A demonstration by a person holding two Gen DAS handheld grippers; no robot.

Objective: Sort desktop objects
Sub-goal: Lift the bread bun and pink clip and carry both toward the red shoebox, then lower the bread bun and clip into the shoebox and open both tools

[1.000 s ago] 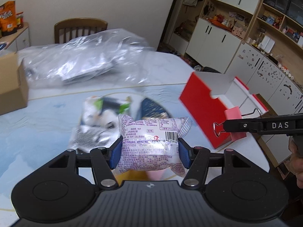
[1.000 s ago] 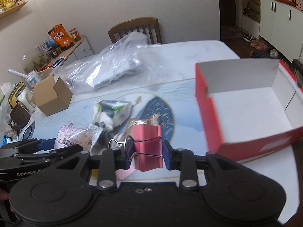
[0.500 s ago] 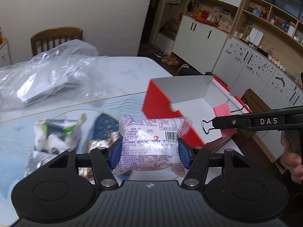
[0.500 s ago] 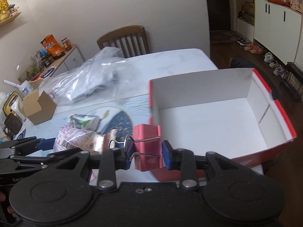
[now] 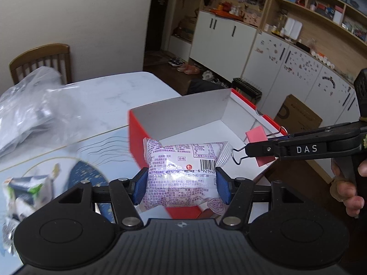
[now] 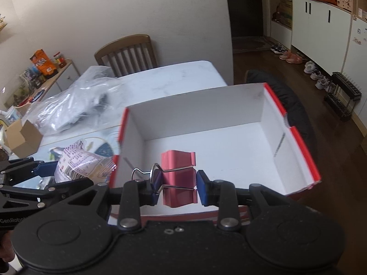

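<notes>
The left gripper [image 5: 181, 184] sat low in the middle of the left wrist view. A snack packet [image 5: 183, 171] was squeezed between its two blue pads [image 5: 222, 188], so the jaws stood about half apart and clamped on the packet. The packet had purple print, Chinese writing and a barcode with the digits 6 921440. It hung in front of the near red wall of the red box [image 5: 140, 135], which had a white inside.

To the right in that view, a black finger marked "DAS" came in from the side.

In the right wrist view, the right gripper [image 6: 176, 188] was low in the middle. A pink binder clip [image 6: 179, 178] was pinched between its blue pads, with the jaws fairly close together. The clip's wire handles stuck out to the left. The clip hung over the white floor of the box [image 6: 229, 142]. At the lower left edge, the words "GenRobo" showed on the other gripper.
</notes>
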